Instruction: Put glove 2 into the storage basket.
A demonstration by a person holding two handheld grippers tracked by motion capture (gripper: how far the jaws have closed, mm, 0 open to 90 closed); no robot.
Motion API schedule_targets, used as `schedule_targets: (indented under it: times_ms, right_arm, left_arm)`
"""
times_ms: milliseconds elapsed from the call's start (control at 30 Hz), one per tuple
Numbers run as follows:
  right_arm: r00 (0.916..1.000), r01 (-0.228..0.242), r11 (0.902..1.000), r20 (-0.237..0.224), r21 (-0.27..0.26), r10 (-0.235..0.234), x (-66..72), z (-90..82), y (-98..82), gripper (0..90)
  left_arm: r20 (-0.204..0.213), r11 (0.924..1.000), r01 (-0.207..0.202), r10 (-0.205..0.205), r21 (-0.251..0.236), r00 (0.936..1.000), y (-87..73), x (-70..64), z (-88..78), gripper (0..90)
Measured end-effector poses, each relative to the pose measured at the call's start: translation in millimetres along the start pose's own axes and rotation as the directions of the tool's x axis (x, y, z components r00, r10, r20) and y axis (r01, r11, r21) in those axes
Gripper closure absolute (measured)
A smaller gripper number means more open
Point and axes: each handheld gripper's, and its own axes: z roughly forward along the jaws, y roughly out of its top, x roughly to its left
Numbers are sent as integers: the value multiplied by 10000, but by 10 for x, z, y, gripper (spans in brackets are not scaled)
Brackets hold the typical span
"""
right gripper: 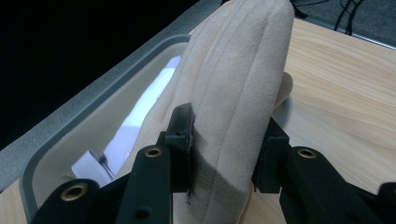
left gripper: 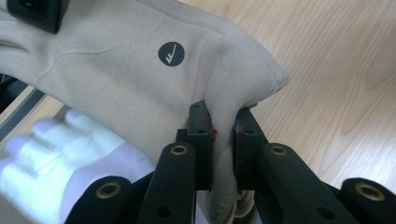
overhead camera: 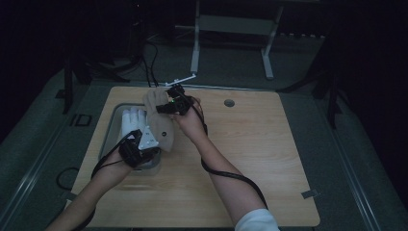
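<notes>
High view is showing the left gripper clamping the beige glove by its cuff over the grey tray, the right gripper squeezing its fingers farther off; bare wooden table is lying open rightward. Left gripper view is revealing the glove's round logo and a white glove beneath.

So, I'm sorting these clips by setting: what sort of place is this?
Probably a dim lab or recording room, not a home: a bare wooden table on grey flooring, a metal stand behind it, and cabled handheld grippers holding a beige glove over a tray.
</notes>
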Motion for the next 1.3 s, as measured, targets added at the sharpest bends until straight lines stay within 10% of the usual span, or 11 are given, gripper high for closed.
schedule_targets:
  times_ms: [600, 1300]
  right_arm:
    - [9959, 654, 9967, -652, 483, -621, 505, 603, 193, 650]
    - [9982, 445, 9873, -461, 1524, -378, 341, 1018, -84, 576]
  left_arm:
    - [-482, 9958, 764, -740, 509, 9961, -485, 234, -332, 815]
    - [376, 9819, 1063, -1135, 1565, 9928, -650, 278, 14, 810]
